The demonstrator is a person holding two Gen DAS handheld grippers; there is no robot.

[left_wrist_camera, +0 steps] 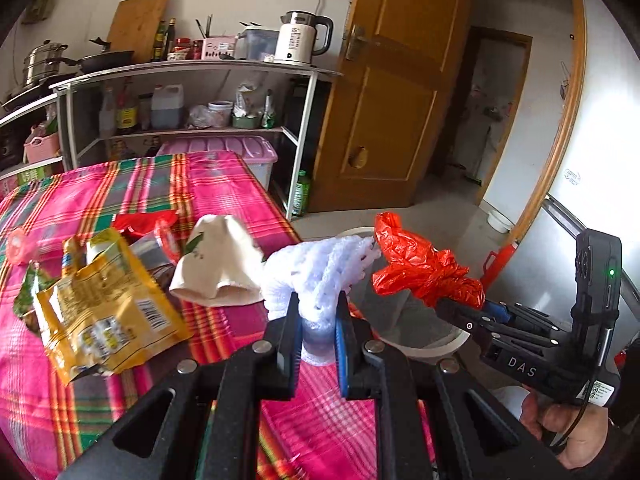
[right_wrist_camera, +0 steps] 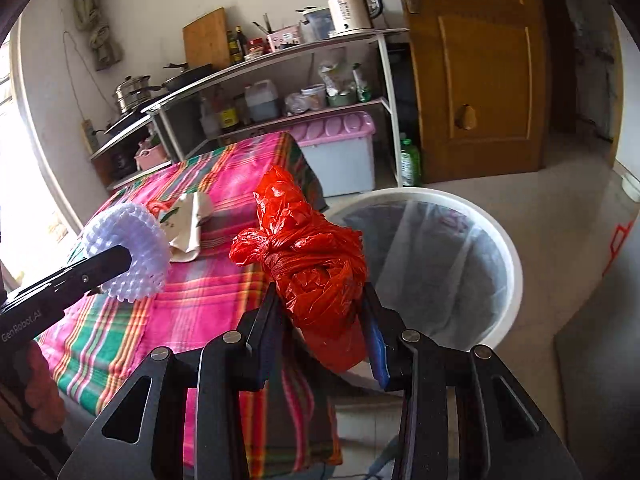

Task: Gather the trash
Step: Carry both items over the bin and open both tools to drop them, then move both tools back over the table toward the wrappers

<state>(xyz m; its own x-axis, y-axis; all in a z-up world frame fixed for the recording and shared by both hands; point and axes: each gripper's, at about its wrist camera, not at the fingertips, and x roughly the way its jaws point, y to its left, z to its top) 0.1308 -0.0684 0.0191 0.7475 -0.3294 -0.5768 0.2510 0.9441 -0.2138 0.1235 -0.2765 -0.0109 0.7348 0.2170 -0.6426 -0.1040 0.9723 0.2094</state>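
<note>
Right now both grippers are loaded. The left gripper (left_wrist_camera: 318, 320) has its jaws clamped on a white foam net sleeve (left_wrist_camera: 320, 268), which bulges up and forward past the fingertips; in the right wrist view the same sleeve (right_wrist_camera: 128, 252) shows as a knobbly ring on the end of the black fingers at the far left. The right gripper (right_wrist_camera: 322, 320) is squeezed on a crumpled red plastic bag (right_wrist_camera: 308, 256), a knotted bundle that fills the gap between its pads and sticks out well ahead of them; from the left wrist the bag (left_wrist_camera: 416, 268) sits just to the right of the foam sleeve, the two nearly touching.

Ahead and to the right of the right gripper stands a white trash bin (right_wrist_camera: 512, 264) with a clear liner, on the floor beside the table; the red bag hangs near its left rim, over the table's corner. The table wears a pink, green and orange plaid cloth (left_wrist_camera: 224, 184).

To the left of the left gripper more rubbish lies on the cloth: a cream paper cup (left_wrist_camera: 216, 264) on its side just beside the foam sleeve, a yellow snack pouch (left_wrist_camera: 104, 304) further left, a red wrapper (left_wrist_camera: 144, 222) behind them, and a green wrapper (left_wrist_camera: 26, 294) at the far edge

A hand (left_wrist_camera: 572, 428) grips the right tool's handle
</note>
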